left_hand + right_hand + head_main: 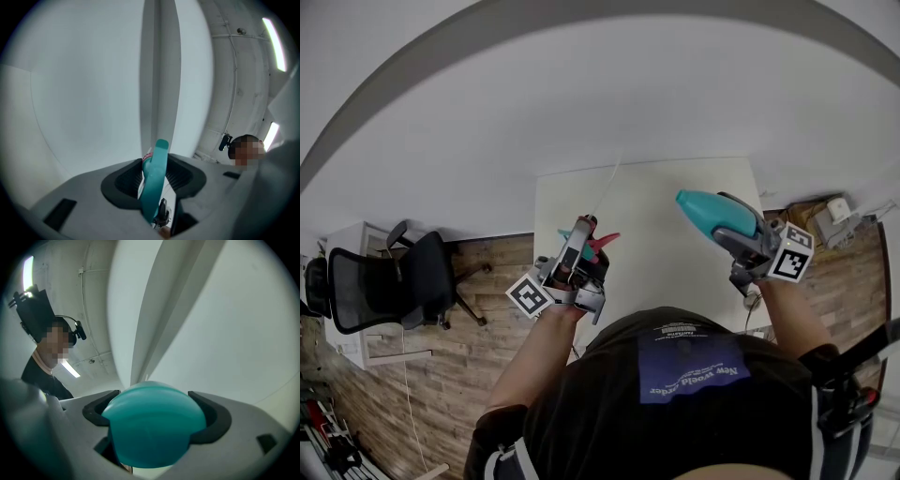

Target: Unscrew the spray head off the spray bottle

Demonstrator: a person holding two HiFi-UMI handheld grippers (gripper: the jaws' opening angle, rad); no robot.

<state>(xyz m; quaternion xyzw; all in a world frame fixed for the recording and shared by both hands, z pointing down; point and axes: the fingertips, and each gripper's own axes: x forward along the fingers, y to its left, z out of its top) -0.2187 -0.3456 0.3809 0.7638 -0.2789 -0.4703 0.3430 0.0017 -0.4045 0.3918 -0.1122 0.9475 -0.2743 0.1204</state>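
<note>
Slippage is risked while the rounded spray bottle [705, 210] is clamped in the right tongs [737, 231] and the detached spray head [596, 243] is pinched narrowly in the left tongs [581, 257].

Spray bottle [154, 437] clamped in right gripper [157, 411]: smooth semi-gloss teal plastic; spray head [158, 157] in left gripper [153, 177]: same smooth plastic; gripper shells matt grey plastic, pads [178, 176] black, ribbed; beneath them matt white table [666, 211], wood-plank floor [441, 375].

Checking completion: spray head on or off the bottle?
Off: spray head held in left gripper, bottle apart in right gripper.
</note>
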